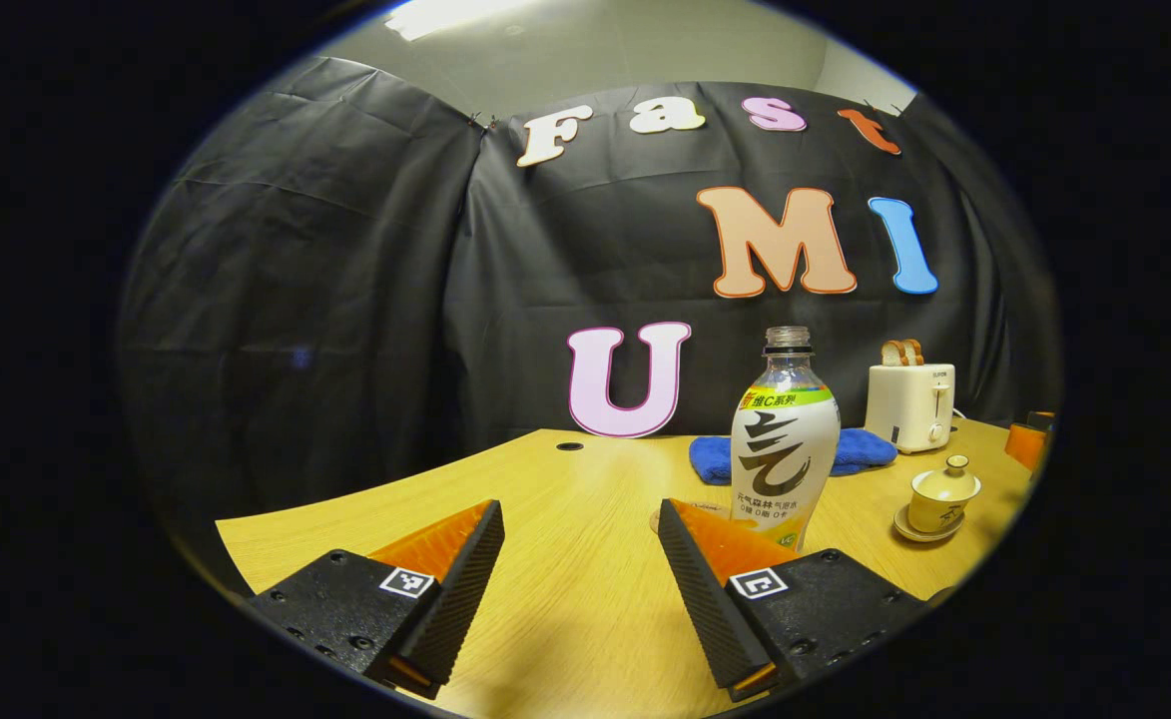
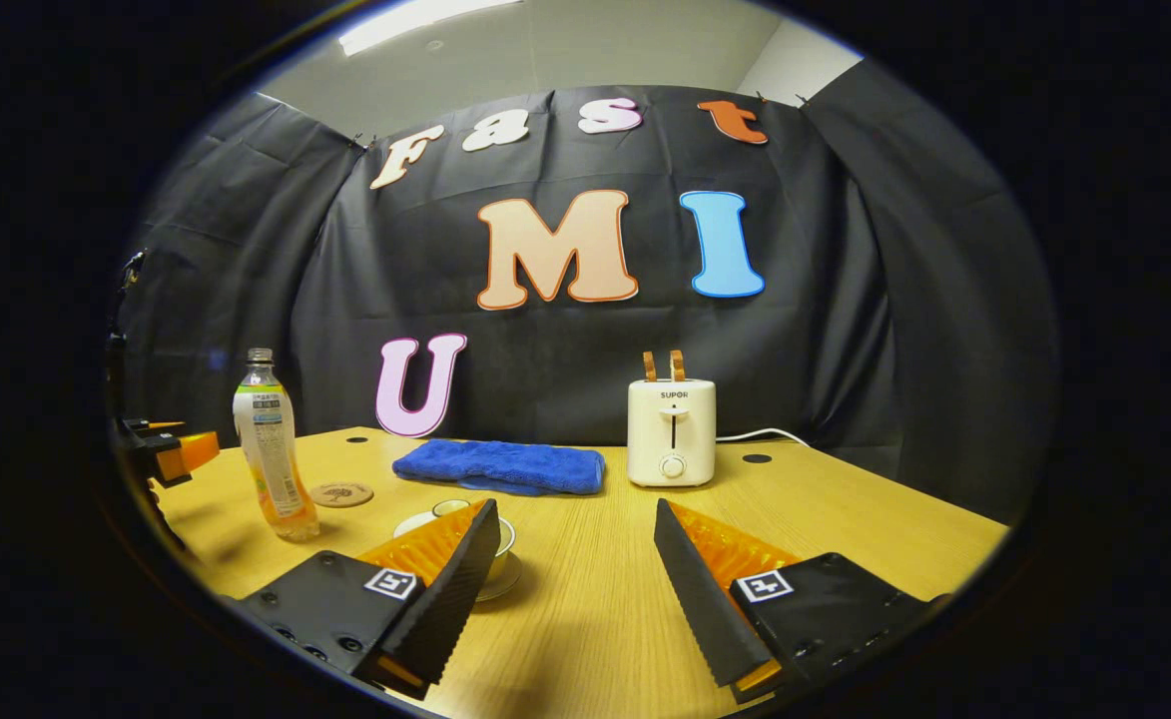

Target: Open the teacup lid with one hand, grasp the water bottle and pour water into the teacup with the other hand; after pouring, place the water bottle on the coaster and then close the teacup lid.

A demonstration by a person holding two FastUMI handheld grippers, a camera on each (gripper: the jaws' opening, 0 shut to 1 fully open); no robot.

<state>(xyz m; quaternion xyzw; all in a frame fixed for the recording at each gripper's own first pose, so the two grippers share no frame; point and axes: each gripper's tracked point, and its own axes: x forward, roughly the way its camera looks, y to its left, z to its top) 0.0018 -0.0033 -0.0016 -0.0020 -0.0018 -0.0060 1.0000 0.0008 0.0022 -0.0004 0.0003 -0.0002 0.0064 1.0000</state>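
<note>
Starting from scratch here: your left gripper (image 1: pixel 580 559) hangs spread and empty at the bottom of its view, the water bottle (image 1: pixel 783 444) uncapped just right of centre. Your right gripper (image 2: pixel 575 559) is spread too, the teacup (image 2: pixel 500 539) peeking behind its left finger, lid (image 1: pixel 946 485) still on. Coaster (image 2: pixel 340 493) bare at left. Everything's left to do.

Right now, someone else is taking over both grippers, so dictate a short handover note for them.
Left gripper: open, empty, near the water bottle.
Right gripper: open, empty, beside the teacup.
Bottle stands uncapped on the table, next to the coaster.
Teacup lid is on.
Done: nothing.
Left: lift lid, pour, bottle onto coaster, close lid.
</note>
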